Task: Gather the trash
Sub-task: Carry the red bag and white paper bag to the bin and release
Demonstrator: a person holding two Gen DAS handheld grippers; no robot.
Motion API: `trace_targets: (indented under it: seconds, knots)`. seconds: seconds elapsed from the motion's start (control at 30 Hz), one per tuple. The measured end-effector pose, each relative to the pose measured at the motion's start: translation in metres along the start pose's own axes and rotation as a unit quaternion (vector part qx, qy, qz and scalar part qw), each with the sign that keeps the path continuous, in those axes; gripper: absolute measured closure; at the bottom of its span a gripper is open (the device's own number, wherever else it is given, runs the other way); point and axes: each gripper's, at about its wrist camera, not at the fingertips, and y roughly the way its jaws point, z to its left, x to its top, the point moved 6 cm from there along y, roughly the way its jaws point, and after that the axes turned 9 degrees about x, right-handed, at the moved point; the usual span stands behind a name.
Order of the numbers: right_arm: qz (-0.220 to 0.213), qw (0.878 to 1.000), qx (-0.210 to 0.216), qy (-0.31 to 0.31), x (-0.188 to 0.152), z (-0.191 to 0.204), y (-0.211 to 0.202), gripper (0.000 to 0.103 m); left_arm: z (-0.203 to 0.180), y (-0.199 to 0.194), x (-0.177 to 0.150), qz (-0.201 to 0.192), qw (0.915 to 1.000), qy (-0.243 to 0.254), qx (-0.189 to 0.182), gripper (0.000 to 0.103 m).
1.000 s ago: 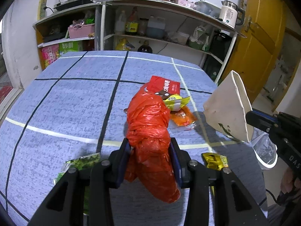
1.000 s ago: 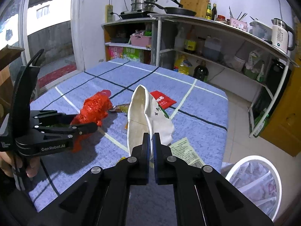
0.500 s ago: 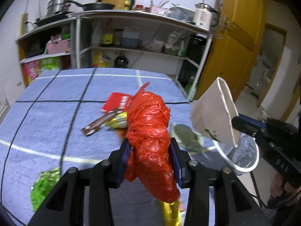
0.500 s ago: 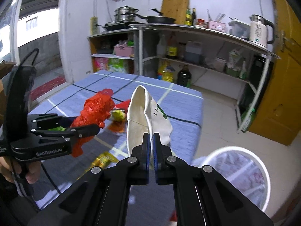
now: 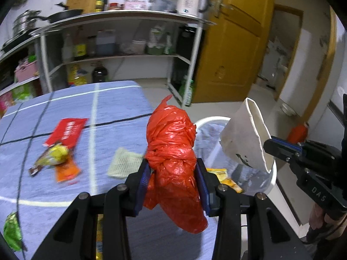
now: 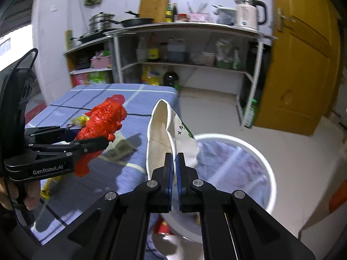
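While the left gripper (image 5: 173,174) is clamping a knotted red plastic bag (image 5: 173,147) between its blue pads, the right gripper (image 6: 174,169) is pinching the rim of a squashed white paper cup (image 6: 167,134) — jaws basically closed flat on it. Both are hanging in the air near the corner of the table with the blue checked cloth (image 5: 65,99), and the white trash bin (image 6: 249,151) with its clear liner is sitting on the floor just past that corner. The cup is showing over the bin's rim in both views.

Other litter is lying on the cloth: a red packet (image 5: 67,131), a yellow wrapper (image 5: 54,153), an orange one (image 5: 66,171), a pale folded paper (image 5: 124,162) and a green wrapper (image 5: 12,231) at the near left edge — all a bit blurry.
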Motion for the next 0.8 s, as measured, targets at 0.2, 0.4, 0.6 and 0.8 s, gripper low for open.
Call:
trace_targets:
  seconds: [0.2,0.4,0.6,0.8]
  knots:
    - [0.01,0.999,-0.027,0.037,-0.016,-0.041,0.0,0.1,-0.047,0.024,0.003,0.021,0.9991,0.025,-0.028,0.06]
    - [0.029,0.996,-0.049,0.065,-0.031,-0.072,0.008,0.1,-0.074,0.047,0.005,0.046,0.9974,0.033,-0.045,0.06]
    - [0.049,0.993,-0.056,0.094,-0.045,-0.092,0.015,0.1,-0.089,0.064,0.006,0.063,0.9961,0.039,-0.047,0.06]
    - [0.049,0.991,-0.068,0.106,-0.048,-0.099,0.014,0.097,-0.093,0.073,0.006,0.073,0.9957,0.039,-0.043,0.053]
